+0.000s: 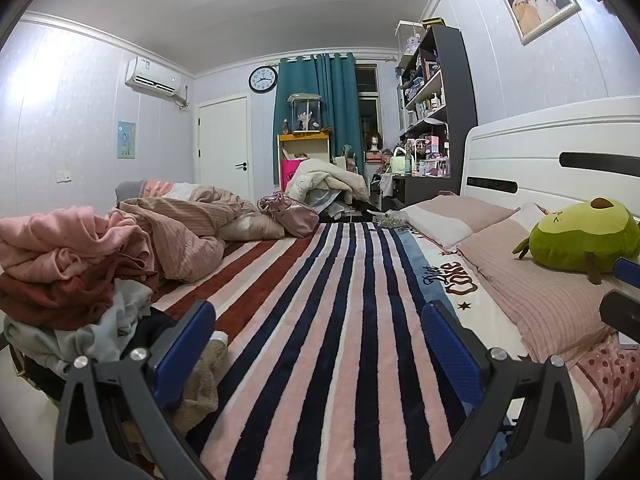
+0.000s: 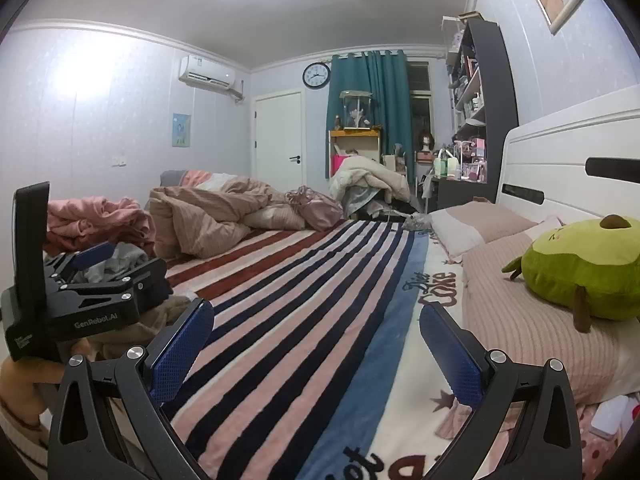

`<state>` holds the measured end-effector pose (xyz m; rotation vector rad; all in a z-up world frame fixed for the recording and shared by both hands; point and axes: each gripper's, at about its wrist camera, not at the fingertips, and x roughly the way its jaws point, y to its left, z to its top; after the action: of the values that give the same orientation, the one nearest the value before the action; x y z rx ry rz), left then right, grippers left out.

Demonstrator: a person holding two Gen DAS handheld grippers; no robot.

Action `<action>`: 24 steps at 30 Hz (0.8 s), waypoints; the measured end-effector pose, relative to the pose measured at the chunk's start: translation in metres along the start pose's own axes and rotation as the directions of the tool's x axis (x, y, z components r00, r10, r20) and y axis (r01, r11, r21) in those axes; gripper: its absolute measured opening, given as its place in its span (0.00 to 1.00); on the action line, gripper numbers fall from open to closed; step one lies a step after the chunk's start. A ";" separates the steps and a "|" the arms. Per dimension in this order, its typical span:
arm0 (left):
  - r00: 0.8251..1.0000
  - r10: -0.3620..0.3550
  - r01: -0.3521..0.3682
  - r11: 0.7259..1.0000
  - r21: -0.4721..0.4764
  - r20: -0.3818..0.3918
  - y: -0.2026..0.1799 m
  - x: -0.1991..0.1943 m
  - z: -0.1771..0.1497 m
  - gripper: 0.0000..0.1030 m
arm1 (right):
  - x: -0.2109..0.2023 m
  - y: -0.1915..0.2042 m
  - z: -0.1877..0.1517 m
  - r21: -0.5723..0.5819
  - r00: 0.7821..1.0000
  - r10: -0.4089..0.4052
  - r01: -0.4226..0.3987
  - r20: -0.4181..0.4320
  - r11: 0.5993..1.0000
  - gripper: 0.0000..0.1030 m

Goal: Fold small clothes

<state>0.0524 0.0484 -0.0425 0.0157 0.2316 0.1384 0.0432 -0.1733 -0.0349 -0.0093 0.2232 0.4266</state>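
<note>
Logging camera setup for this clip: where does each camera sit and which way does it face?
Left wrist: on the left gripper, low over the striped blanket, facing the door; its own open fingers show, clothes pile at left.
Right wrist: on the right gripper, same heading; its open fingers show, the left gripper at left.
Shared: blanket, clothes pile, green plush, clock, curtain.

Heap of small clothes crumpled and unfolded, pink on top, dark red beneath, pale grey-white lower, just left of the left finger, beige piece bunched right against that finger, all on the striped blanket
</note>
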 end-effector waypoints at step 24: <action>1.000 -0.009 0.009 1.000 0.005 -0.008 -0.001 0.001 -0.001 0.99 | -0.001 -0.013 -0.005 0.025 1.000 -0.009 0.009 -0.010 1.000 1.00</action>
<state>0.0534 0.0475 -0.0438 0.0194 0.2403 0.1291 0.0466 -0.1860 -0.0399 0.0123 0.2382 0.4148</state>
